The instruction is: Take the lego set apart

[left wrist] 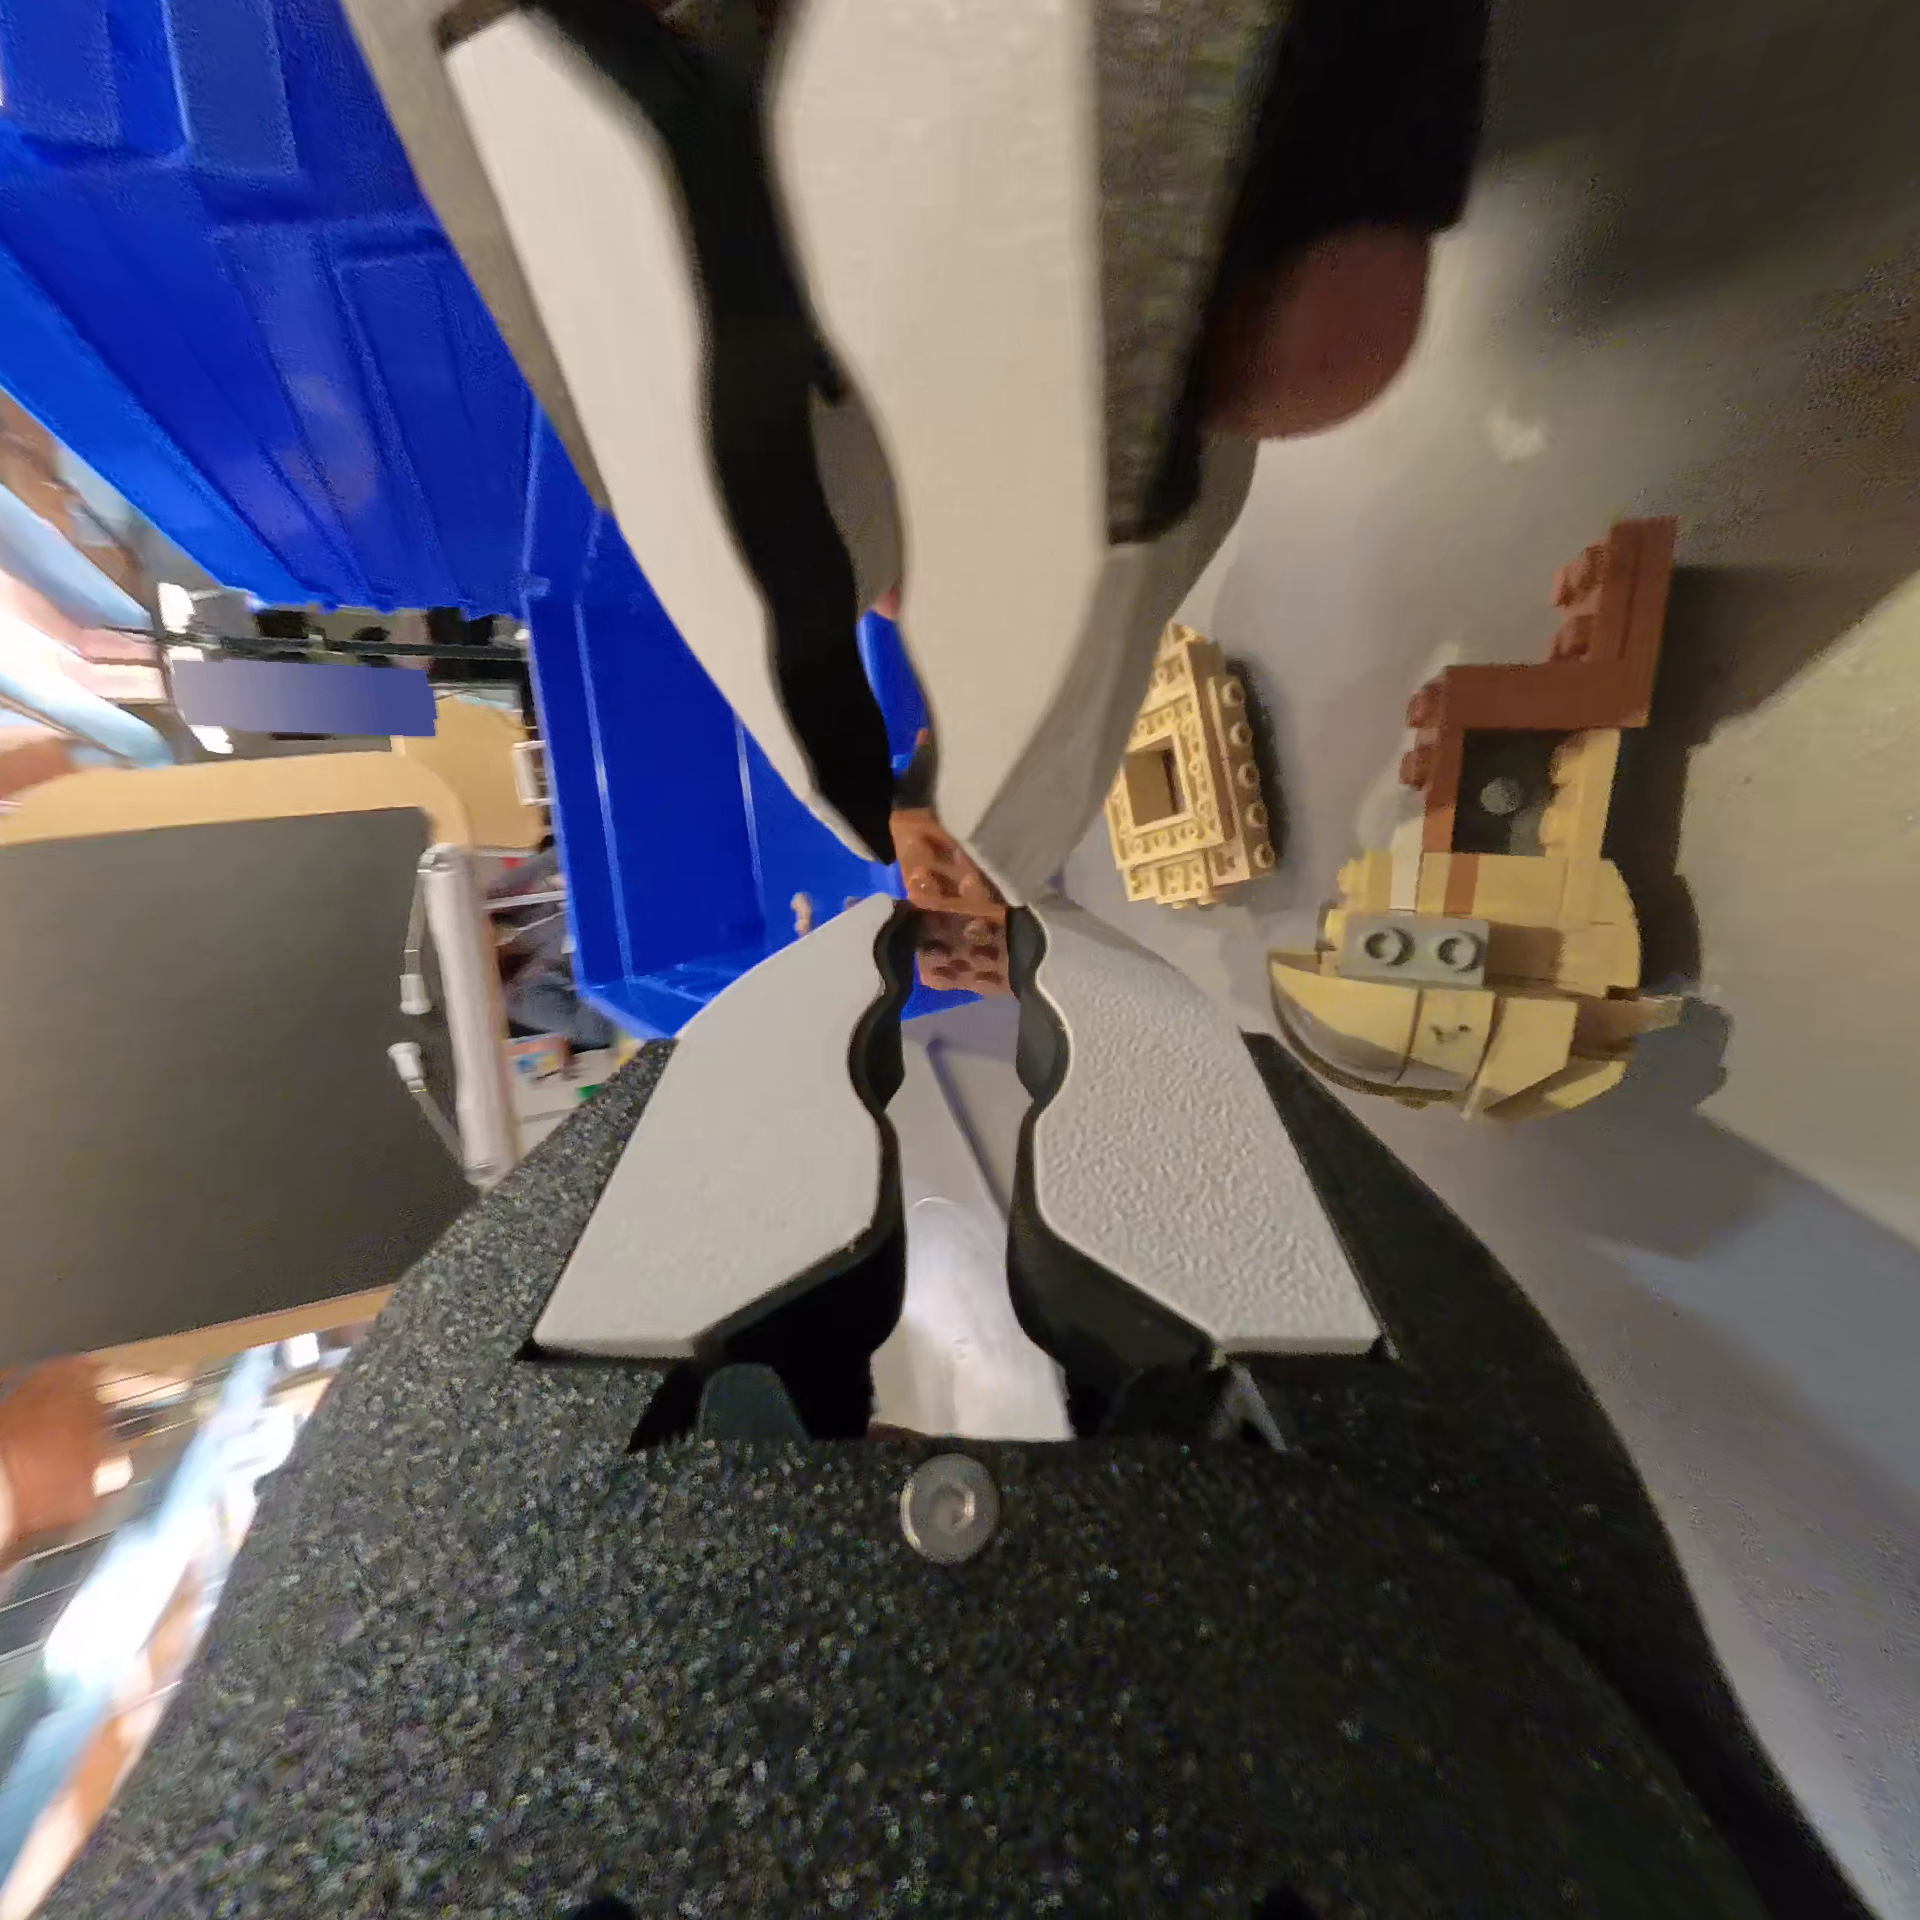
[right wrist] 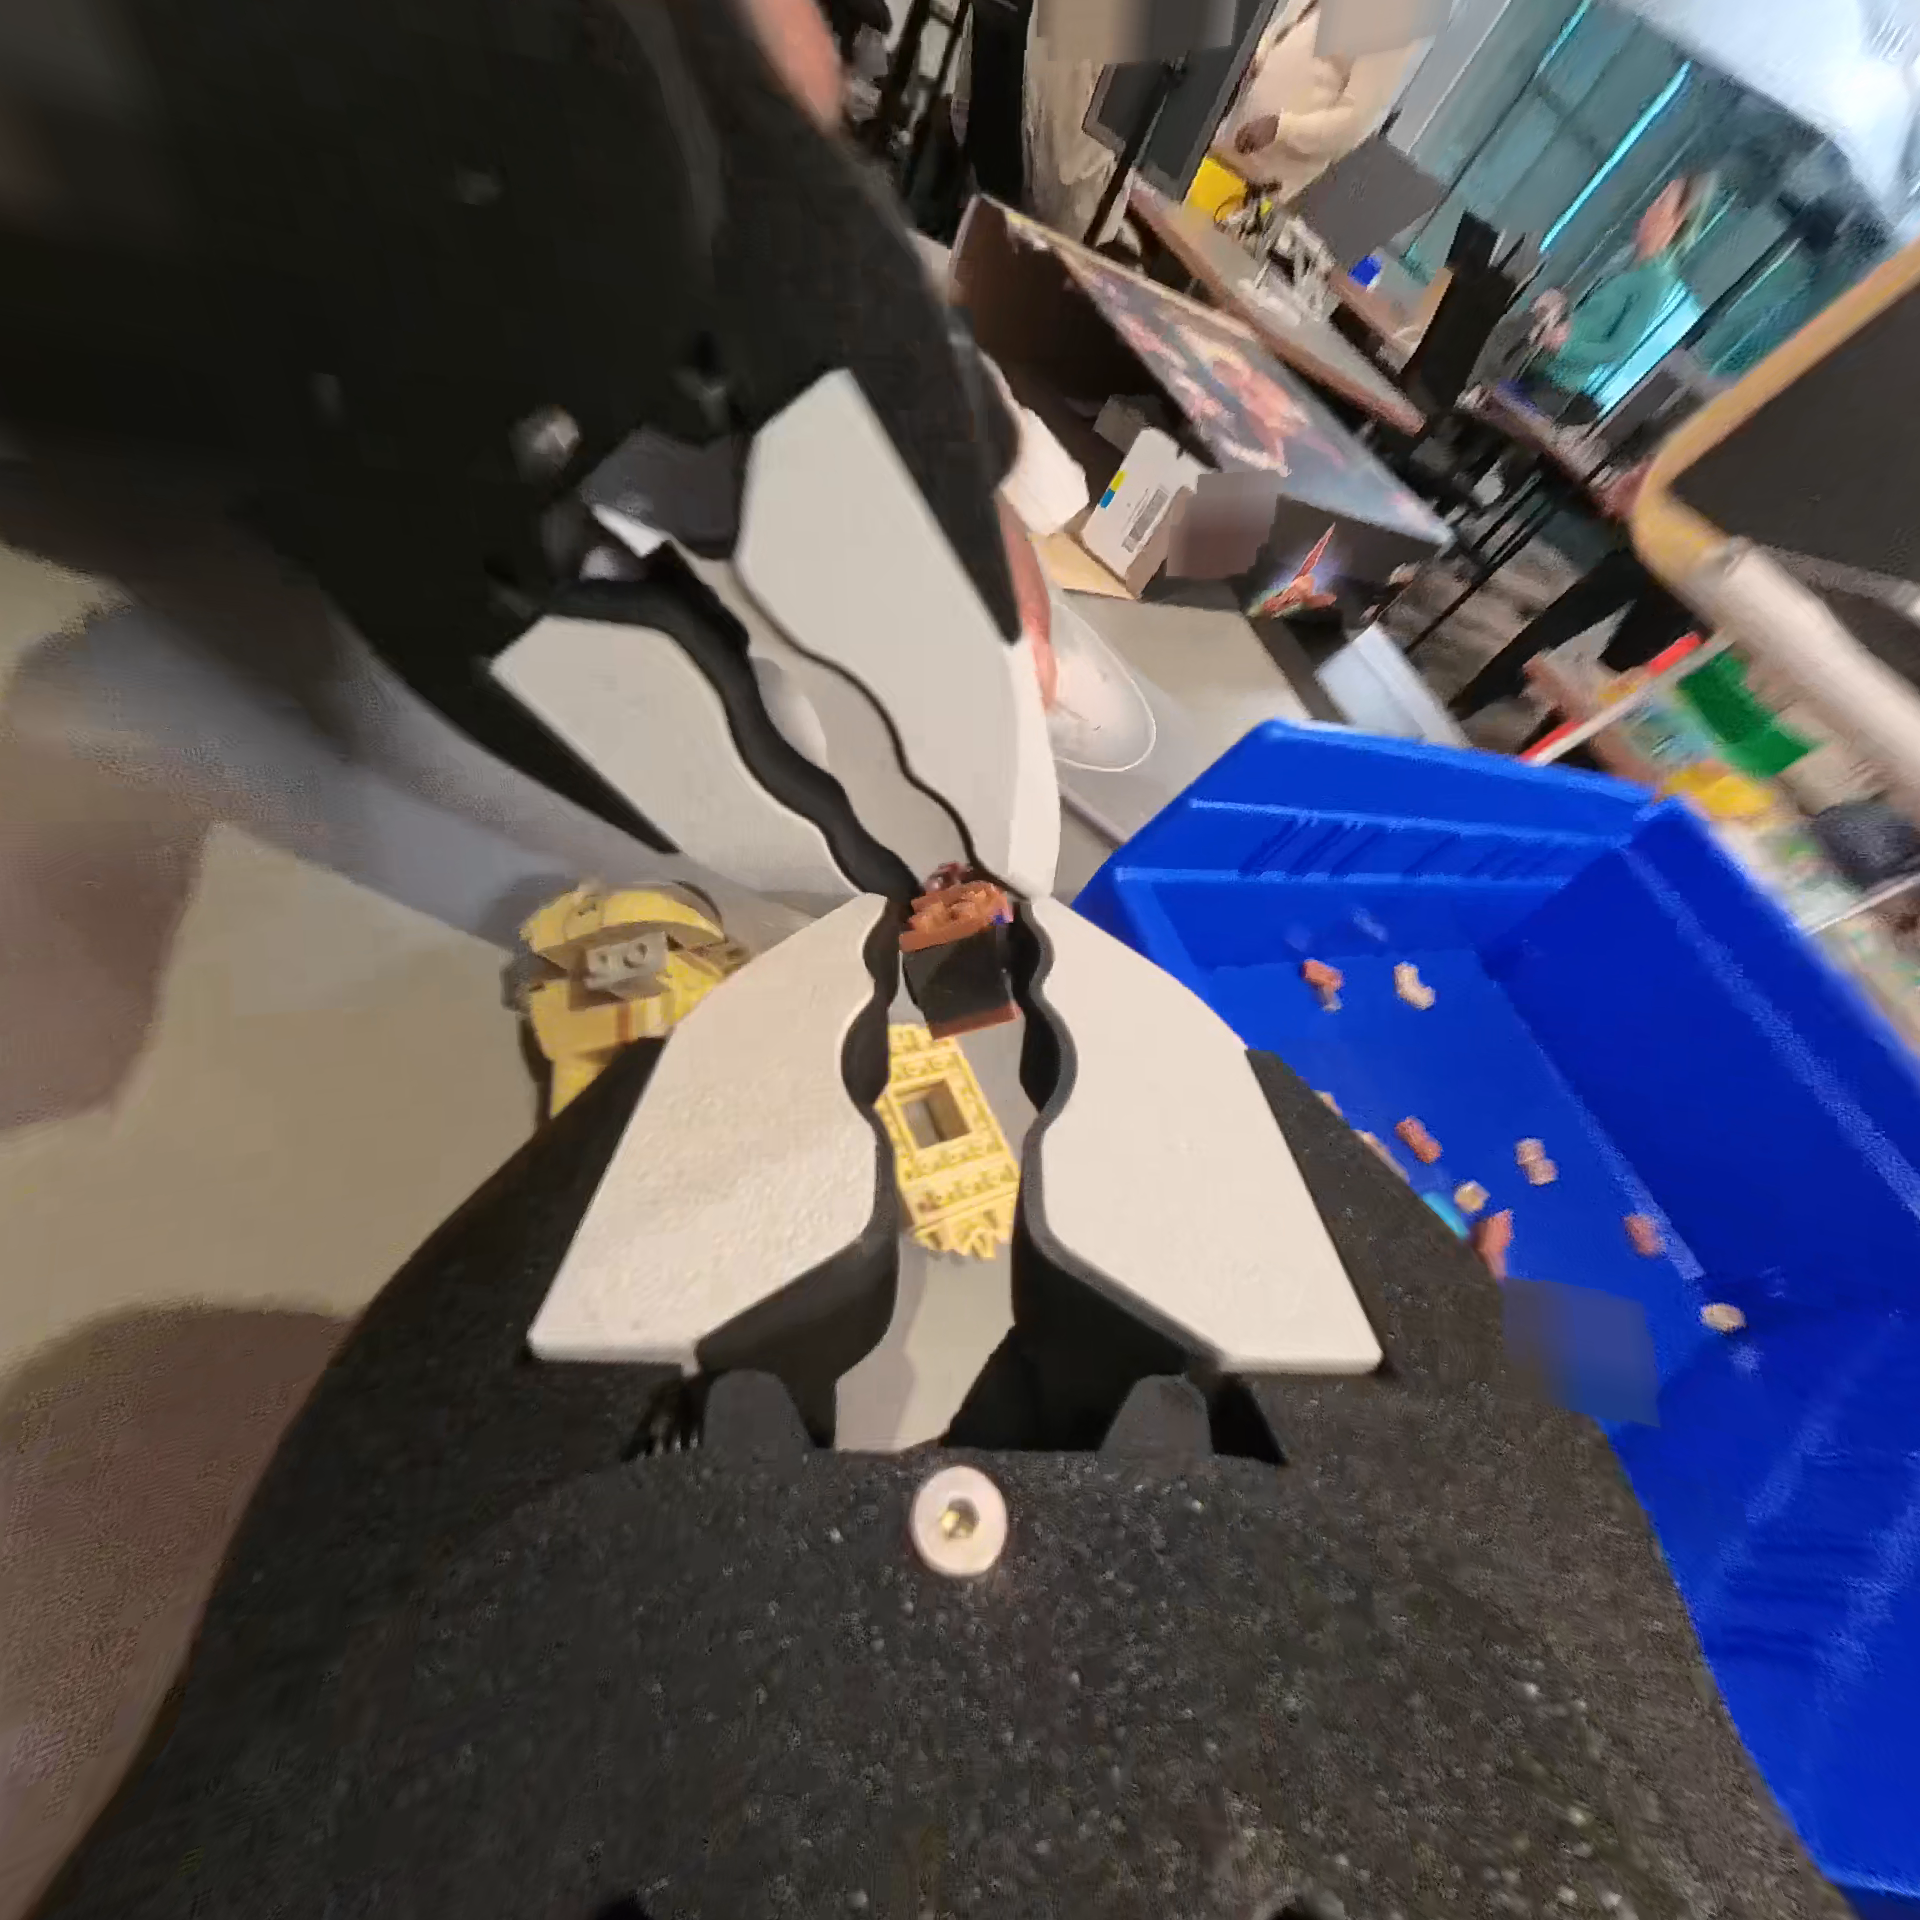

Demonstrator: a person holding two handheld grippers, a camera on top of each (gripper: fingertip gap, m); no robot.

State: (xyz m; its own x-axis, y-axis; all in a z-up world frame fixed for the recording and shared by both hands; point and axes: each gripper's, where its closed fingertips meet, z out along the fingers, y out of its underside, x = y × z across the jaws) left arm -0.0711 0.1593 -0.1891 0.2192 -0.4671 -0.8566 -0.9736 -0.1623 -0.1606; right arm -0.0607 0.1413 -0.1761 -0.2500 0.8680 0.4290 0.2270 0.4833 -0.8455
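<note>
I've both grippers tip to tip, jaws narrow – L gripper point(left wrist: 958, 940) & R gripper point(right wrist: 954, 971) each pinching the brown brick piece point(left wrist: 961, 951), held above table point(left wrist: 1558, 1299), blue bin point(right wrist: 1558, 1039) beside; tan frame point(left wrist: 1195, 795) nearby.

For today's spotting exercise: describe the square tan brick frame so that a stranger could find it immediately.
Start at the big blue bin, then move onto the grey table beside it. Two tan brick builds lie there; the square tan brick frame is the flat, studded one with a square hole through its middle, unlike the rounded, brown-topped model next to it.
</note>
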